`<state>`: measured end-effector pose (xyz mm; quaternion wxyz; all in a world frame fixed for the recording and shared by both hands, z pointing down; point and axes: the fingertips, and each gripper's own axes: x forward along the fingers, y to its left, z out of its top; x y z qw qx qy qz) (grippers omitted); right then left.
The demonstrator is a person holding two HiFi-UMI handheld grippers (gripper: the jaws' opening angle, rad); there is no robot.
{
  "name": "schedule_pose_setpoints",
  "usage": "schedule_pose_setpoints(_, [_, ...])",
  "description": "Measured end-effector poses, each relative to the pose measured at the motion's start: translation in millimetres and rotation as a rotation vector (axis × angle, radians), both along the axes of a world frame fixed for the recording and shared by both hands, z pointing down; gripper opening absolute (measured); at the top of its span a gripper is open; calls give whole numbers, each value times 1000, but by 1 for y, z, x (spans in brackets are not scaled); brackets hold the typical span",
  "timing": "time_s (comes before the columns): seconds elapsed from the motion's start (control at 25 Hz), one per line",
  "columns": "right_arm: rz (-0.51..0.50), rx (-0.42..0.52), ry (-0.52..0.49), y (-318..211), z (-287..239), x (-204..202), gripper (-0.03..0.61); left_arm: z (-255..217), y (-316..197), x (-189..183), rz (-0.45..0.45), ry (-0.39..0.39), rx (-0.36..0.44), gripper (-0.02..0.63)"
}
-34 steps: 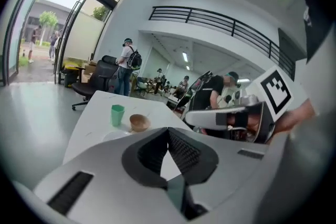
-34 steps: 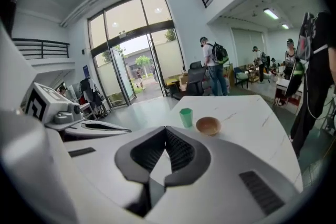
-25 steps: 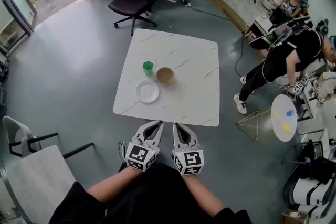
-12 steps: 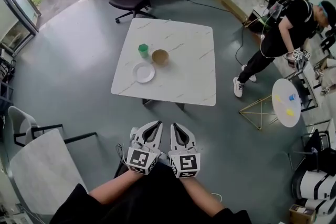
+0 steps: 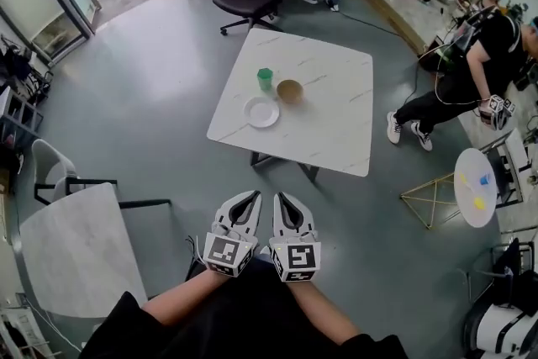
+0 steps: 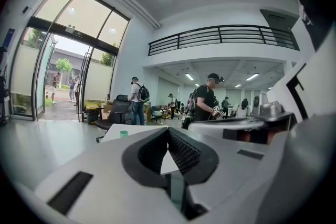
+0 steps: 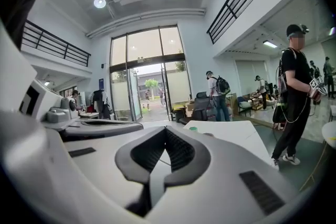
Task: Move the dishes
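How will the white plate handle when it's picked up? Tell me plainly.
The white plate looks flat and shallow, lying flush on the table, so getting a jaw under its rim will probably be awkward. It looks smooth and rigid, so a nudge would likely slide it rather than bend it. Tipping or rolling seems unlikely.

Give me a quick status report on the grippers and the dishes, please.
Left gripper and right gripper shut, empty, short of the table. Plate, bowl and green cup grouped on it, untouched. Only floor between.
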<state>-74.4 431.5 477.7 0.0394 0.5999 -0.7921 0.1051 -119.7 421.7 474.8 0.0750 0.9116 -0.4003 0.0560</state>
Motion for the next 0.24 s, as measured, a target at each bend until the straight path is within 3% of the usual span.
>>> schedule_pose_setpoints(0.24, [-79,11,12,-6,6,-43,17,5,-4,-39,-66,-3,8,17])
